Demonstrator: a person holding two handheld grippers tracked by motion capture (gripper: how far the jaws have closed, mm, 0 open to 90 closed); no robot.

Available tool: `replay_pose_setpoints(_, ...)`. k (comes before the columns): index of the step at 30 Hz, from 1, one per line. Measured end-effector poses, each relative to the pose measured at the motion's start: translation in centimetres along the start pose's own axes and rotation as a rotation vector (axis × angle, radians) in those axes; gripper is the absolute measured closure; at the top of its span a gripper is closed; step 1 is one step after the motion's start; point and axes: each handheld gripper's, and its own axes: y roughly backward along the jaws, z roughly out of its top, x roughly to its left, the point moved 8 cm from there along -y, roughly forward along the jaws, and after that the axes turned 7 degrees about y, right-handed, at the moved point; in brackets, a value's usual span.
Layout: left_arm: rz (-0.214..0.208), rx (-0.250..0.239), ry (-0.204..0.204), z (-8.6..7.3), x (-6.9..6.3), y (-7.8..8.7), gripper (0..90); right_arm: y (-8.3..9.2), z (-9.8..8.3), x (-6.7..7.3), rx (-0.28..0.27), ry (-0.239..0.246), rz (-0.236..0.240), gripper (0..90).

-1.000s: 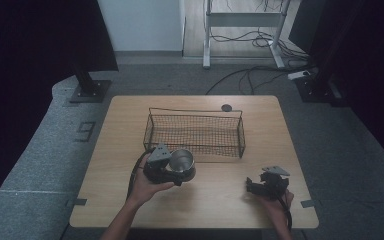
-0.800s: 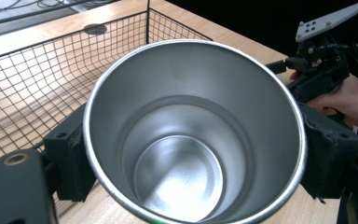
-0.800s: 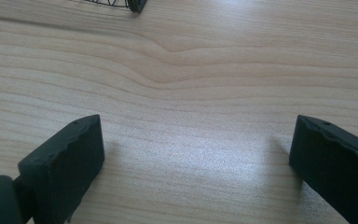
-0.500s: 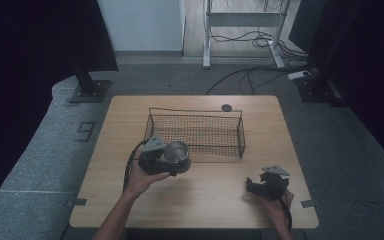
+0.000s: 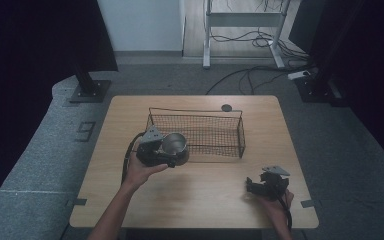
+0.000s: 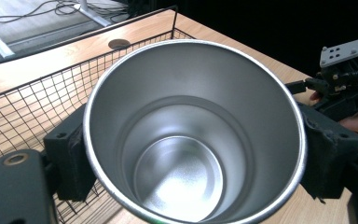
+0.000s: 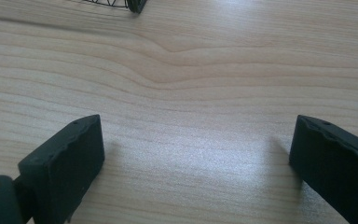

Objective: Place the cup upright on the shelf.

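A: From the high view, what does the left gripper [image 5: 166,154] have?

B: It pinches a steel cup [image 5: 173,144], held at the near left corner of the wire basket [image 5: 215,148], just in front of its front wall. The right gripper [image 5: 260,186] sits well apart, low over the table [image 5: 200,195] near the person's right hand [image 5: 278,205].

A: And the left gripper view?

B: Here the cup [image 6: 193,130] is seen from above its mouth: bare shiny inside, nothing in it. A black jaw presses on each side of its wall, so the left gripper [image 6: 193,158] is spread just as wide as the cup. The basket [image 6: 32,107] lies behind and to the left, its mesh visible. The right gripper [image 6: 340,86] shows farther off at the right edge.

A: The right gripper view?

B: The right gripper [image 7: 196,154] has its jaws wide apart with only bare table [image 7: 186,70] between them; it grips nothing. A corner of the basket [image 7: 121,3] peeks in at the top edge.
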Motion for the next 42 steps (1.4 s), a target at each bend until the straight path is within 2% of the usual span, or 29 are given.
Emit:
replay_pose_setpoints(16,0.036,0.008,-0.015,1.1,1.2,-0.6,14.9,0.0,0.0,0.0,0.0,-0.001,0.0,3.1)
replay_pose_setpoints(24,0.035,0.003,-0.022,1.9,1.4,-0.8,14.9,0.0,0.0,0.0,0.001,0.001,0.0,3.1)
replay_pose_setpoints(28,0.026,0.002,-0.01,2.2,1.6,-1.0,14.9,0.0,0.0,0.0,0.001,0.001,0.0,3.2)
replay_pose_setpoints(32,0.038,0.009,-0.004,2.4,2.3,-1.3,14.9,0.0,0.0,0.0,0.001,0.001,0.001,3.2)
replay_pose_setpoints(42,0.035,0.01,-0.003,3.1,2.8,-1.9,14.9,0.0,0.0,0.0,-0.001,0.0,-0.001,3.1)
